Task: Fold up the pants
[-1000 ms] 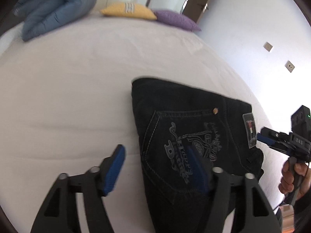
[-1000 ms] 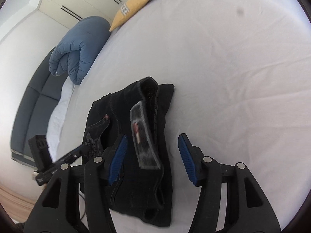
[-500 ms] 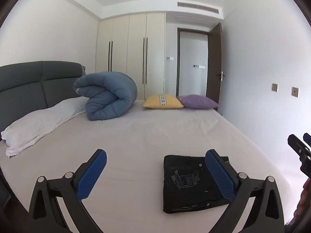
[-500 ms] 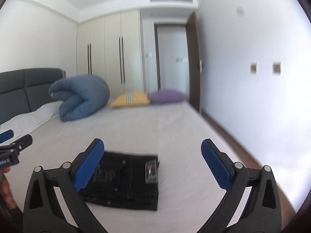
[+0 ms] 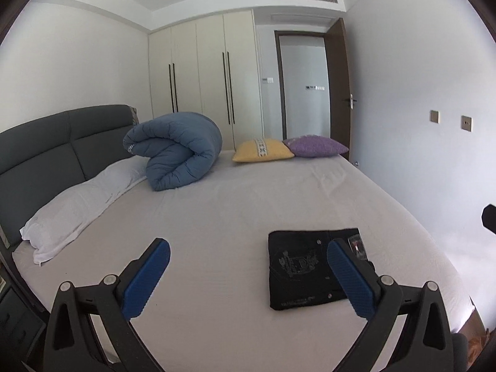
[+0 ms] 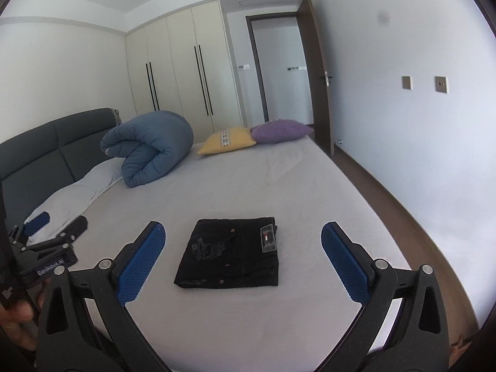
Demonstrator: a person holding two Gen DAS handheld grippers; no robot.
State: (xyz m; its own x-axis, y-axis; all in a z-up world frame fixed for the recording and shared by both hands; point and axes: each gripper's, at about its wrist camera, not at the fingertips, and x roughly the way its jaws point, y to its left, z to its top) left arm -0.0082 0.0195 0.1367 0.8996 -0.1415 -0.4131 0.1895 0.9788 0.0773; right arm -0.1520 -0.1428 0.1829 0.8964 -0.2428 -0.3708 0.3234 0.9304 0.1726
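Both tongs lifted off the pants, open; only the right view shows floor.

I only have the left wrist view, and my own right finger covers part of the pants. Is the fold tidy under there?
Observer: Yes. In the right wrist view the pants lie as one flat, squared stack on the bed.
Operator: Is the right gripper holding anything?
Observer: No, the right gripper is open and empty, above the bed.
Operator: Anything off my frame?
Observer: The person's hand grips the left gripper handle.
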